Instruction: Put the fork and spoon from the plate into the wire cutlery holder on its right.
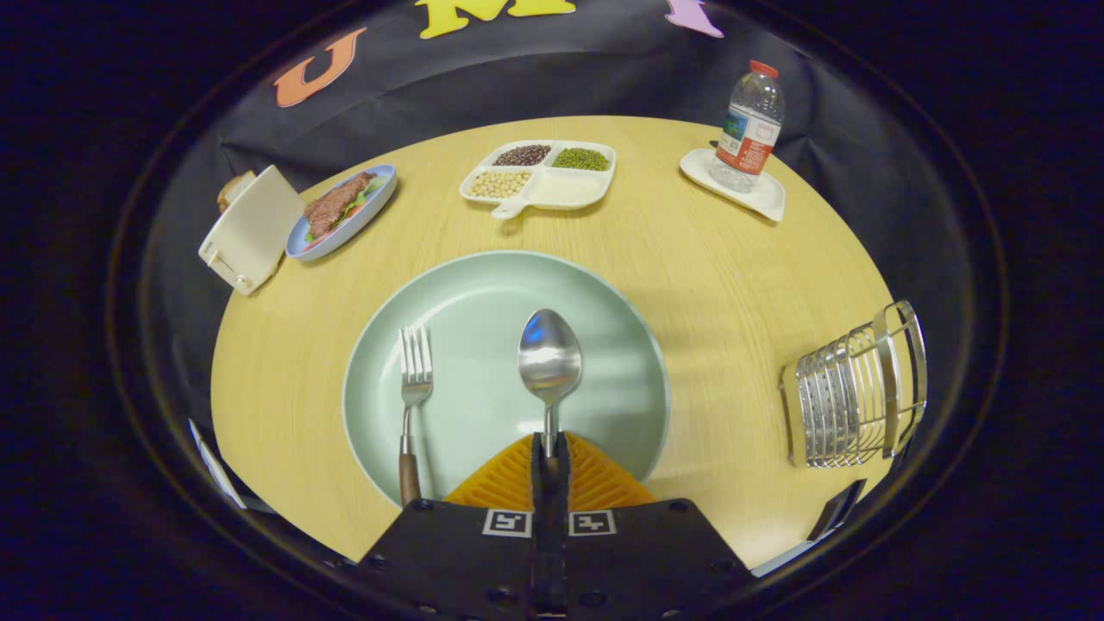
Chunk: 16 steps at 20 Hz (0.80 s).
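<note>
here the gripper (549, 448) is closed on the spoon (549, 358) by its thin handle, over the plate (483, 285) near the tabletop's front edge; stiff, light, slippery steel is best pinched firmly.

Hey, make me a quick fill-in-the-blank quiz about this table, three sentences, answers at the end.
1. The gripper is shut on the handle of the ____.
2. The fork lies on the green plate, on the ____ side of the spoon.
3. The wire cutlery holder holds ____ utensils.

Missing words: spoon; left; no
</note>
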Each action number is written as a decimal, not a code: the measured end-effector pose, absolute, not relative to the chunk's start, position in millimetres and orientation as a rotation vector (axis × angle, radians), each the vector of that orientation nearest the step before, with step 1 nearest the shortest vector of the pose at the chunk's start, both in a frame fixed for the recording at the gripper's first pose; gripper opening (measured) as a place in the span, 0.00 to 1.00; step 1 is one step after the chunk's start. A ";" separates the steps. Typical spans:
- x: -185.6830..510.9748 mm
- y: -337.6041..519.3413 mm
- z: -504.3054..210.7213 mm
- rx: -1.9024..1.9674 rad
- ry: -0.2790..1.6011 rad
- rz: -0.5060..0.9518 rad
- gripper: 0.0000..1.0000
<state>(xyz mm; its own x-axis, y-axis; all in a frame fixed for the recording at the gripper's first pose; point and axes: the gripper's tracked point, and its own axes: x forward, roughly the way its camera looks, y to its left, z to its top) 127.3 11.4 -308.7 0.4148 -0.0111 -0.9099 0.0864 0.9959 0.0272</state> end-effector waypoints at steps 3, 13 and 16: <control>122.4 9.9 -301.5 0.082 1.132 -0.049 0.01; 111.5 -5.8 -244.9 0.085 1.019 -0.004 0.01; 106.5 -26.7 -228.2 0.106 0.989 -0.013 0.01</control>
<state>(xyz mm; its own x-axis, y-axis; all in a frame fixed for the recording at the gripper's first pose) 106.5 -26.7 -228.2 0.5498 0.0367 -0.8345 0.0594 0.9948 0.0829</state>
